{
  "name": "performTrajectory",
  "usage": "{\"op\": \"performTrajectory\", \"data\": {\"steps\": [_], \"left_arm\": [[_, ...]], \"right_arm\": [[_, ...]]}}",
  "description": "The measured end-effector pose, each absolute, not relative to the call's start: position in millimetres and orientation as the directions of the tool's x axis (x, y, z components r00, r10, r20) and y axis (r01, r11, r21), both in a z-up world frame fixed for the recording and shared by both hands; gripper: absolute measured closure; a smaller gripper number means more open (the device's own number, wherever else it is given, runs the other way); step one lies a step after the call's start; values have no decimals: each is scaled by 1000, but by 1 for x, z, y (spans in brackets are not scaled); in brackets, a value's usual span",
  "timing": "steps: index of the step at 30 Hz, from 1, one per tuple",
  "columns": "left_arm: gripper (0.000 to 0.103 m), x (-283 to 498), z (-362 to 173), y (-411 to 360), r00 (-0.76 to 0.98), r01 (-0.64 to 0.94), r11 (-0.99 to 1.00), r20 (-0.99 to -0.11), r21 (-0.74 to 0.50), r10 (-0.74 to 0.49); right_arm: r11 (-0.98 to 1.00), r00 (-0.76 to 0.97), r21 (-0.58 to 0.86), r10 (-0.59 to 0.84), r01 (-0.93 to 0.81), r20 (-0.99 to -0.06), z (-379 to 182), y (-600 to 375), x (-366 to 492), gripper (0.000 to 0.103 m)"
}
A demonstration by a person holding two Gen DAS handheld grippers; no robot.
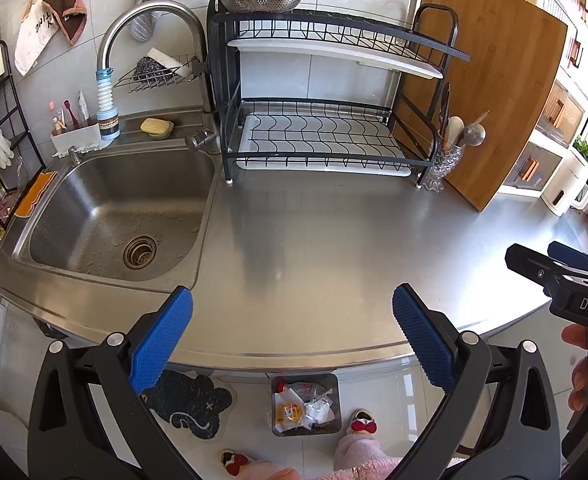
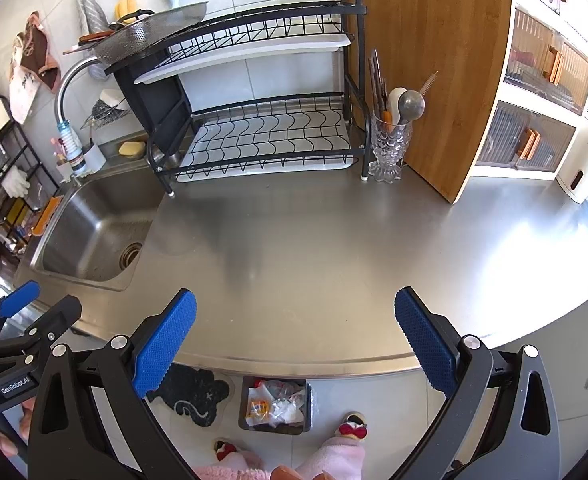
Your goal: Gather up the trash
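Observation:
A small trash bin [image 1: 335, 384] stands on the floor below the counter's front edge, holding several wrappers [image 1: 294, 410]; it also shows in the right wrist view [image 2: 307, 400]. My left gripper [image 1: 292, 320] is open and empty, held over the steel counter [image 1: 333, 240] near its front edge. My right gripper [image 2: 295, 320] is open and empty too, beside it on the right; it shows in the left wrist view [image 1: 549, 260]. The left gripper shows at the left of the right wrist view [image 2: 42, 300]. No trash lies on the counter.
A steel sink [image 1: 126, 216] with a tap is at the left. A black dish rack [image 1: 325, 120], a glass utensil holder [image 1: 445, 160] and a wooden cutting board [image 1: 493, 100] stand at the back. A white kettle [image 1: 569, 184] is at the right. A dark mat [image 1: 190, 400] lies on the floor.

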State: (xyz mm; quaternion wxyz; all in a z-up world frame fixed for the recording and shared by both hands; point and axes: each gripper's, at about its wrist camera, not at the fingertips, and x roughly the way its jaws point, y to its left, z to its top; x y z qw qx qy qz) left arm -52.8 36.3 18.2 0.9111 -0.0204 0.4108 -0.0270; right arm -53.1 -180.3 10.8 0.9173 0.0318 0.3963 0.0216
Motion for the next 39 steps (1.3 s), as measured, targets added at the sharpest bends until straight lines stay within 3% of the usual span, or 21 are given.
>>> {"op": "performTrajectory", "data": {"steps": [39], "left_arm": [[8, -49, 16, 38, 659, 19, 998, -750, -60, -58]], "right_arm": [[997, 682, 72, 61, -12, -729, 11, -184, -50, 3]]}}
